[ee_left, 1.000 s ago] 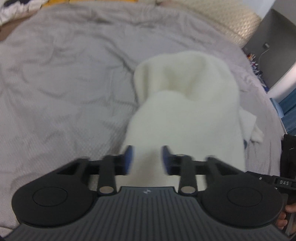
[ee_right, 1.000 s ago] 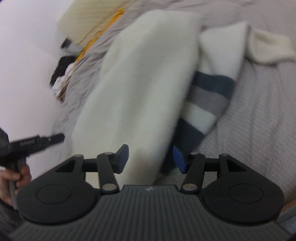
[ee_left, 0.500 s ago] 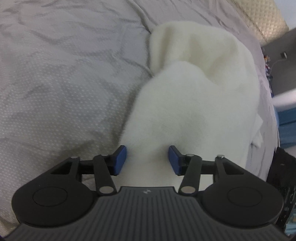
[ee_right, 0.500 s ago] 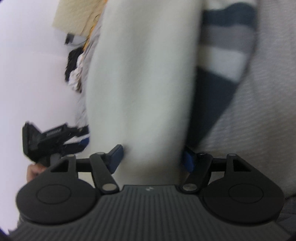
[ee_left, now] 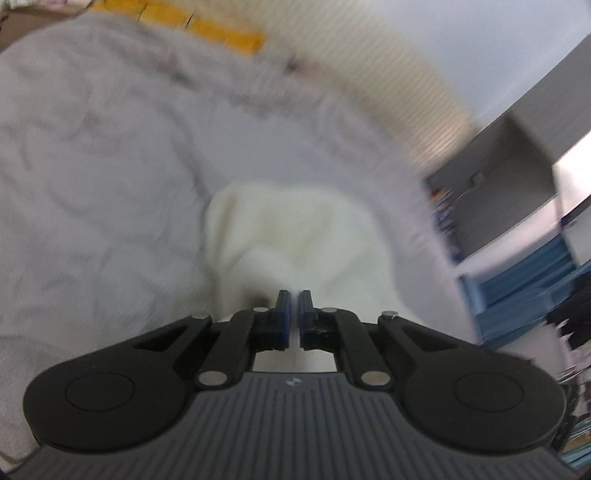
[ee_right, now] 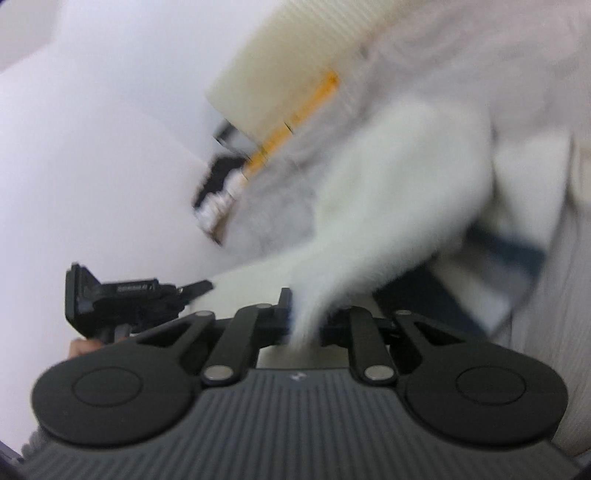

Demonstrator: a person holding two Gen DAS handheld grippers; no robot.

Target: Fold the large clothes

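Two grippers hold one cream garment above a grey bedspread, both frames smeared by motion. In the left wrist view, the left gripper [ee_left: 294, 295] has its blue-padded jaws drawn almost together on the near edge of the white fleece garment [ee_left: 295, 236], with only a thin sliver of cloth showing between the pads. The fleece bunches out toward 12 o'clock from the pinch and lies on the bedspread [ee_left: 103, 155], well short of the yellow strip [ee_left: 221, 27] along the bed's far edge and of the blue shelving [ee_left: 524, 291] at 3 o'clock.

In the right wrist view, the right gripper [ee_right: 306, 314] is clamped on a gathered tail of the same garment, which rises toward 1 o'clock as a taut, narrowing band. The other gripper's body appears at 9 o'clock, near this pinch, its tip against the same cloth. Beneath the lifted fleece, toward 3 o'clock, lies a striped panel [ee_right: 517, 251] in dark blue and white; whether it belongs to the same garment cannot be told.

Two pinches set close together on one edge suggest the cloth is held for lifting and carrying over as a fold, the weight of the fleece drawing it straight. A thick, soft pile may slip from so narrow a grip.
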